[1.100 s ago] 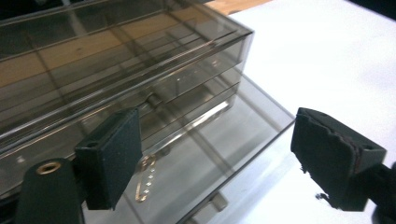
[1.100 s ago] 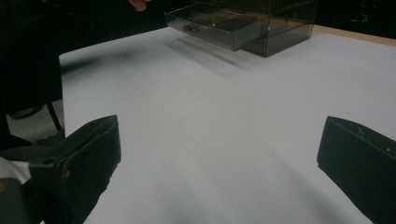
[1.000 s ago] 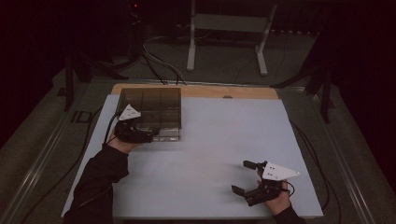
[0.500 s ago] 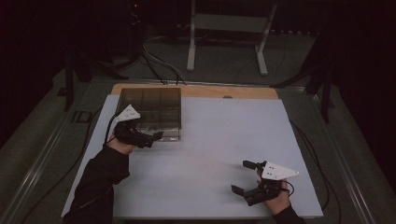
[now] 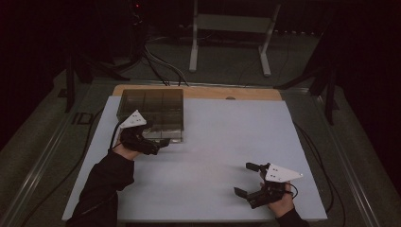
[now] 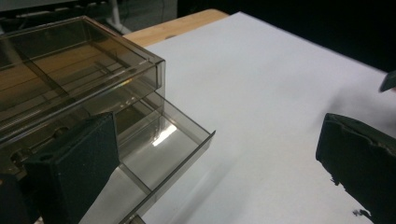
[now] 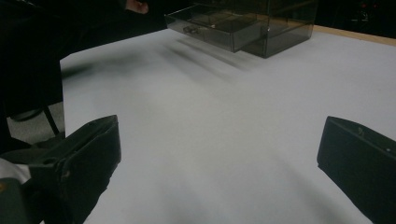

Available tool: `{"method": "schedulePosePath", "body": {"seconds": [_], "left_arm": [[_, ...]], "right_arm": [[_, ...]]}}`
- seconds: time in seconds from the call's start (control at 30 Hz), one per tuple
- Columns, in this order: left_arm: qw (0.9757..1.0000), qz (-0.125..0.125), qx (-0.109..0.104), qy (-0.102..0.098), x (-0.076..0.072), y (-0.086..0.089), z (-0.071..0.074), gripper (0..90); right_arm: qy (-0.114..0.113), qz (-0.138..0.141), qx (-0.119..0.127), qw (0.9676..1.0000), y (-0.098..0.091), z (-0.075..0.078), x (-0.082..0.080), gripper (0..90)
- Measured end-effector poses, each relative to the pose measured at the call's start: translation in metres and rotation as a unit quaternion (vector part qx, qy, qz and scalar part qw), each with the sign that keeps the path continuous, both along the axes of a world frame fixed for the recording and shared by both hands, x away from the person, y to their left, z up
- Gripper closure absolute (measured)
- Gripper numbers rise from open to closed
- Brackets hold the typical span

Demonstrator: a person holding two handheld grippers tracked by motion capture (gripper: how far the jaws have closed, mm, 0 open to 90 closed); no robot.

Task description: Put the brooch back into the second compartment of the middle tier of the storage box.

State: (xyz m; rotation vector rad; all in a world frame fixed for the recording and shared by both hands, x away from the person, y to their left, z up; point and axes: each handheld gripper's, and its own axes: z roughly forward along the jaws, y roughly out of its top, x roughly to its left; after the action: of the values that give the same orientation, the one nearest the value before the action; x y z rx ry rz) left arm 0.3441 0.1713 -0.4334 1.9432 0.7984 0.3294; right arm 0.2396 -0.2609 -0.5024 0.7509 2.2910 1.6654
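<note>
Drawer [image 6: 173,149]: pulled part way out of the box [image 5: 151,111], low at the front, at the far left of the bench [image 5: 213,142]. Made of thin, see-through brown plastic, and looks to have nothing in it. Likely very light, hard and stiff, not bendy. Smooth and shiny too, so likely slippery in a pinch. Could crack or chip if squeezed hard. Best taken by the front wall, near the middle, with one jaw inside and one outside; can't tell if there is a knob there. Better to pull straight and slow, so as not to jam the drawer at a slant. May drag the whole light box along, so may need a hold on the box top as well. Left gripper [image 5: 158,145]: right at the drawer front, jaws wide apart and just been opening, with a drawer corner showing between them but nothing pinched. Right gripper [image 5: 242,178]: well apart from the box, at the near right of the bench, jaws spread wide too, holding nothing, with bare white bench between them.
</note>
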Motion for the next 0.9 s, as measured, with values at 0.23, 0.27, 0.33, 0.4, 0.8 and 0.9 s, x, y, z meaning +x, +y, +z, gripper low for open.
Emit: {"method": "schedulePosePath", "body": {"seconds": [0.23, 0.27, 0.33, 0.4, 0.8, 0.9], "left_arm": [[0.9999, -0.005, -0.011, -0.003, -0.007, -0.001, -0.001, 0.2], [0.9999, -0.006, -0.01, -0.005, -0.008, -0.001, -0.001, 0.3], [0.9999, -0.002, -0.009, -0.006, -0.011, 0.0, -0.001, 0.2], [0.9998, 0.004, -0.015, -0.011, -0.014, 0.001, -0.001, 0.3], [0.9999, -0.009, -0.014, 0.001, -0.031, 0.011, -0.016, 0.2], [0.9999, -0.012, -0.011, 0.002, -0.036, 0.014, -0.02, 0.3]], "right_arm": [[-0.001, 0.0, 0.003, 1.0, 0.0, 0.001, 0.0, 0.0], [-0.001, 0.0, 0.005, 1.0, 0.0, 0.002, 0.0, 0.0], [0.0, 0.0, 0.004, 1.0, 0.0, 0.001, 0.0, 0.0], [0.001, 0.001, 0.003, 1.0, 0.0, 0.001, 0.0, 0.0], [0.0, 0.001, 0.005, 1.0, 0.0, 0.002, 0.0, 0.0], [-0.001, 0.001, 0.005, 1.0, 0.0, 0.002, 0.0, 0.0]]}}
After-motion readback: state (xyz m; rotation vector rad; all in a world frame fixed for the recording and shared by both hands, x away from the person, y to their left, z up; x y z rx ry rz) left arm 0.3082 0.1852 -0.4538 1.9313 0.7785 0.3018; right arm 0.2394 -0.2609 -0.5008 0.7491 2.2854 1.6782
